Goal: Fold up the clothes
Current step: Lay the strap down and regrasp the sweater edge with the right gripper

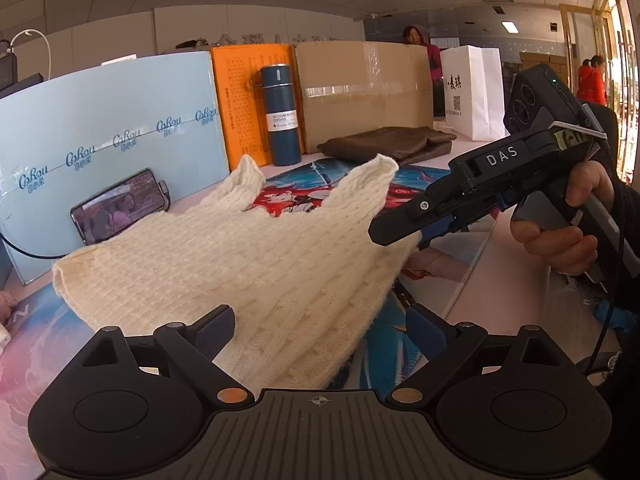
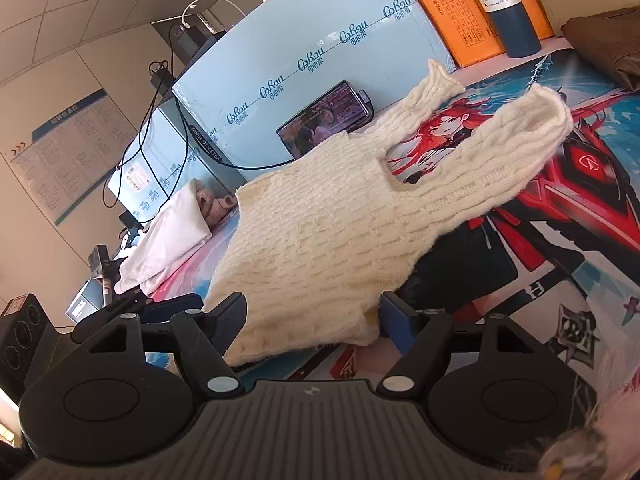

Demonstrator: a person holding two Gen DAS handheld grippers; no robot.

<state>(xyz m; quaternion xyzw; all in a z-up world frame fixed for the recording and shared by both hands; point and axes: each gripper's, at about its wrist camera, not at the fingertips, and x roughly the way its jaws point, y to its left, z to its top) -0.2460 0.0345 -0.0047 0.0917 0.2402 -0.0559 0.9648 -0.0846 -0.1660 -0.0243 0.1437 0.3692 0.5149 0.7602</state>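
Left wrist view sits low and close, facing the back boxes, vest (image 1: 240, 256) at centre; right wrist view looks from the other side, tilted. Both share vest, phone (image 1: 120, 210) mid-left and bottle (image 1: 280, 114) up top

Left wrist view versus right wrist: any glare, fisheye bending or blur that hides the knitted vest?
Left wrist view: windows at the right edge blow out; ceiling lines bow; cream knitted vest stays sharp. Right wrist view: tilted, even light, blue box edges curve, vest knit crisp, a blurred pale fuzzy patch fills the bottom right corner.
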